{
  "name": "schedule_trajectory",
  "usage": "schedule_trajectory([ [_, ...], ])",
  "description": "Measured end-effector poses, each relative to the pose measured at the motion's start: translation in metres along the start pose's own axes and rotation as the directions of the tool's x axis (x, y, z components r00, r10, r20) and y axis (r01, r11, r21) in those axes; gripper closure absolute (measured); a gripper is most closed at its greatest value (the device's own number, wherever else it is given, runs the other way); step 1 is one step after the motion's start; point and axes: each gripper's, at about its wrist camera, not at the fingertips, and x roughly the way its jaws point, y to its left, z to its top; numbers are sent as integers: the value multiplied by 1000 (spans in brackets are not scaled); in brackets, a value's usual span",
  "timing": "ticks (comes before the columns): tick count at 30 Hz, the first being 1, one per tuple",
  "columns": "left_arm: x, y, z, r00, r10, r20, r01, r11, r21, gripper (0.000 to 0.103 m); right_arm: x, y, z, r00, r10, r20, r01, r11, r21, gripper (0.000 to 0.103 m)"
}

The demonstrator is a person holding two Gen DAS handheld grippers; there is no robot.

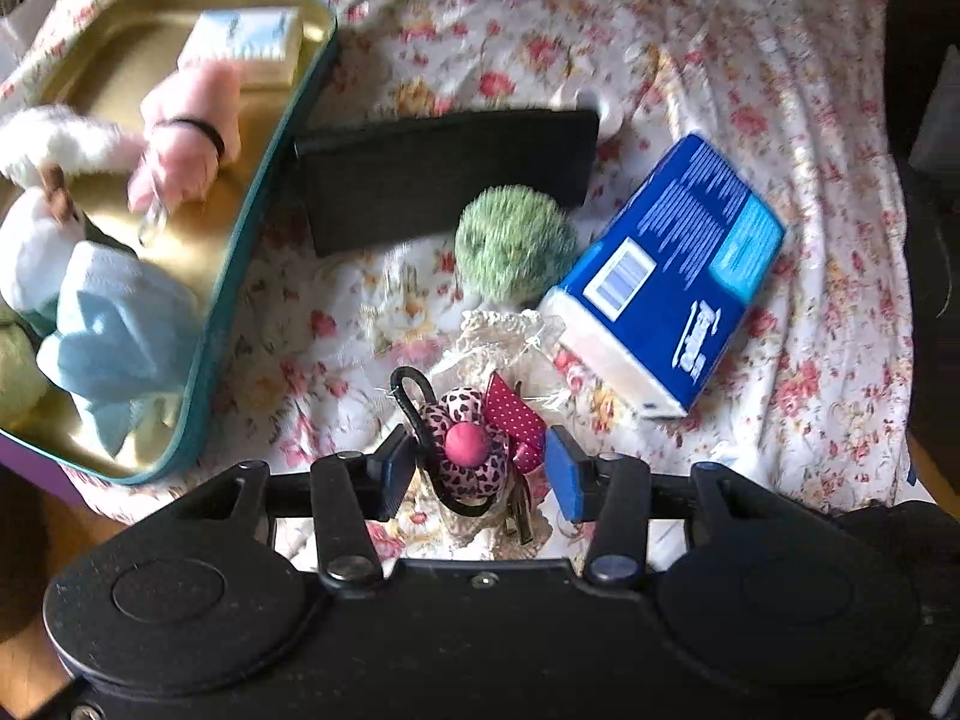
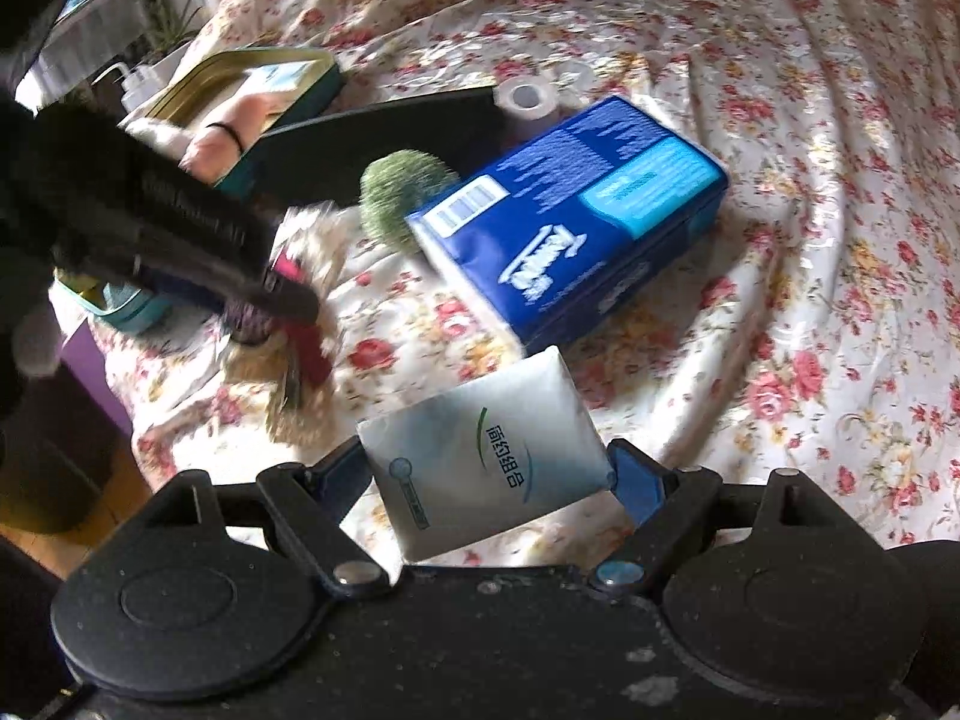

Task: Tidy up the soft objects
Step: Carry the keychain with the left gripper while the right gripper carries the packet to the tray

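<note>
We are working over a bed covered in a white, rose-printed sheet point(image 1: 750, 60), gathering the soft things into a gold-lined, teal-rimmed metal tin point(image 1: 264, 192) that is lying open at the left. Our left gripper point(image 1: 474, 468) is standing with its jaws spread, one on each side of a pink-and-black heart-print fabric flower hair tie with a round pink centre point(image 1: 465, 444); the pads are flanking it and we cannot tell that they are touching it, so we are judging this a grasp about to be closed, not a hold. The flower is resting on a crinkly clear packet of cream lace point(image 1: 510, 330), which may be why the jaws are set wide, to take the flower alone.

Our right gripper point(image 2: 486, 480) is pinching a small silver-white soft pack of tissues point(image 2: 486, 450) between its blue pads, tilted and lifted clear of the sheet, likely for carrying toward the tin.

Already lying in the tin are a pink plush piece with a black band point(image 1: 192, 120), a pale blue plush toy point(image 1: 114, 330) and a pale tissue packet point(image 1: 252, 42). Waiting on the sheet are a fuzzy green pom-pom ball point(image 1: 510, 246), a large blue pack of tissues point(image 1: 672, 276) just beside it, and a flat black rectangular pouch point(image 1: 444, 168) behind them
</note>
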Motion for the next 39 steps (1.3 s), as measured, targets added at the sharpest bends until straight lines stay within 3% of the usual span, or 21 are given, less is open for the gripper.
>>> schedule_trajectory([
  [6, -27, 12, 10, 994, 44, 102, -44, 999, -1, 56, 2, 20, 5, 999, 49, -3, -49, 998, -43, 19],
  [12, -58, 43, 33, 978, 76, 192, -61, 995, -83, 56, 1, 50, 31, 995, 100, 30, -96, 990, -107, 19],
  [20, -89, 92, 59, 923, 213, 320, -142, 963, -230, 56, -7, 91, 89, 979, 158, 133, -133, 975, -178, 19],
  [25, -93, 122, 66, 910, 258, 325, -144, 931, -334, 56, -4, 112, 132, 968, 164, 192, -127, 973, -194, 19],
  [29, -92, 138, 66, 894, 321, 314, -189, 903, -386, 56, 8, 126, 168, 963, 175, 205, -139, 974, -176, 19],
  [39, -88, 162, 62, 887, 378, 265, -230, 859, -456, 56, 42, 159, 251, 955, 169, 243, -143, 982, -121, 18],
])
